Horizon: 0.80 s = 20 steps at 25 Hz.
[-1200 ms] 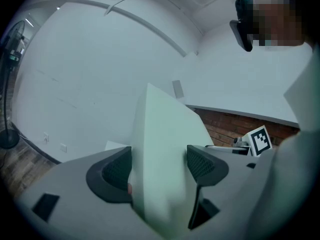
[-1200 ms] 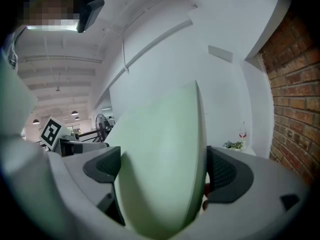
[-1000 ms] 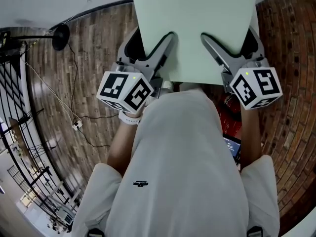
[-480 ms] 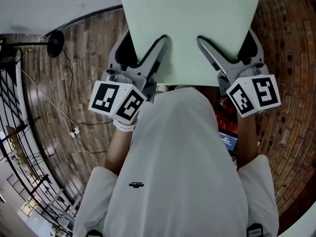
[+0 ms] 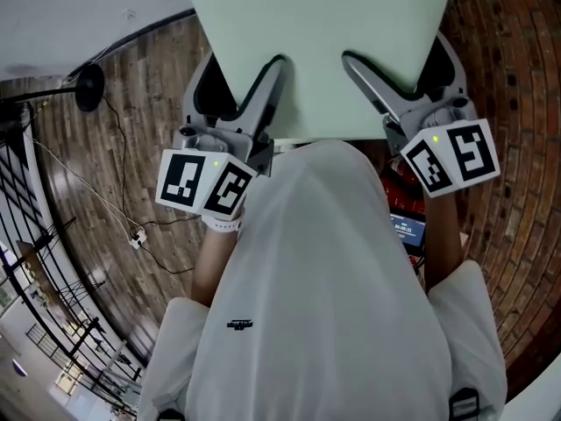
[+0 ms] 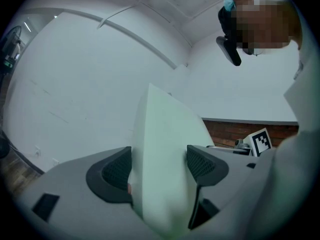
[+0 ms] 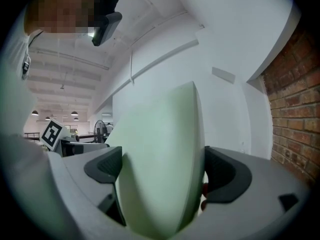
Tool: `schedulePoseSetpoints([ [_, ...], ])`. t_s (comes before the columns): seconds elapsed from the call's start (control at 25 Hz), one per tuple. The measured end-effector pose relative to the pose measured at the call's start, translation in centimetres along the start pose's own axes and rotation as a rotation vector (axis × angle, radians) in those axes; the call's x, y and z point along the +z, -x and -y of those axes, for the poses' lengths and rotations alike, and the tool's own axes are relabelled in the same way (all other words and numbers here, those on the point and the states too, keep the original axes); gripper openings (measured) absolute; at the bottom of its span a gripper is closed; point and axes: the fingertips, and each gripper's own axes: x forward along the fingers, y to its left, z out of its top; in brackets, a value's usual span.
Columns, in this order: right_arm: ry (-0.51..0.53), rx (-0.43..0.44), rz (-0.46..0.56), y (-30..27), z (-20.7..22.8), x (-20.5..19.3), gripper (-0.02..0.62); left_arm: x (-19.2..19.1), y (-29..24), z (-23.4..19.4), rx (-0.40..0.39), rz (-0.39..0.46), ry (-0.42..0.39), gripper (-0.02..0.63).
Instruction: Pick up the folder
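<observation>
Wood-plank floor. A black round stand base sits on it, upper left. Thin cable trails from there across the planks to a small white plug. Black metal racks stand at lower left.

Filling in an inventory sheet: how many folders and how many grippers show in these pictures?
folder, pale green: 1
grippers, the left gripper and the right gripper, both clamped on it: 2
Total: 3

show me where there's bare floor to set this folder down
The wood floor between the white wall, the cable and the left gripper is bare. The person's right side is crowded: a red thing and a lit screen by the brick wall.
</observation>
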Motion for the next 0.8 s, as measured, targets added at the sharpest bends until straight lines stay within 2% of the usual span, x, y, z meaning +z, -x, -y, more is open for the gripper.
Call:
schedulePoseSetpoints([
  [0.8, 0.001, -0.005, -0.028, -1.7, -0.8, -1.5, 0.509, -0.9, 0.2, -2.3, 0.012, -0.023, 0.024, 0.357],
])
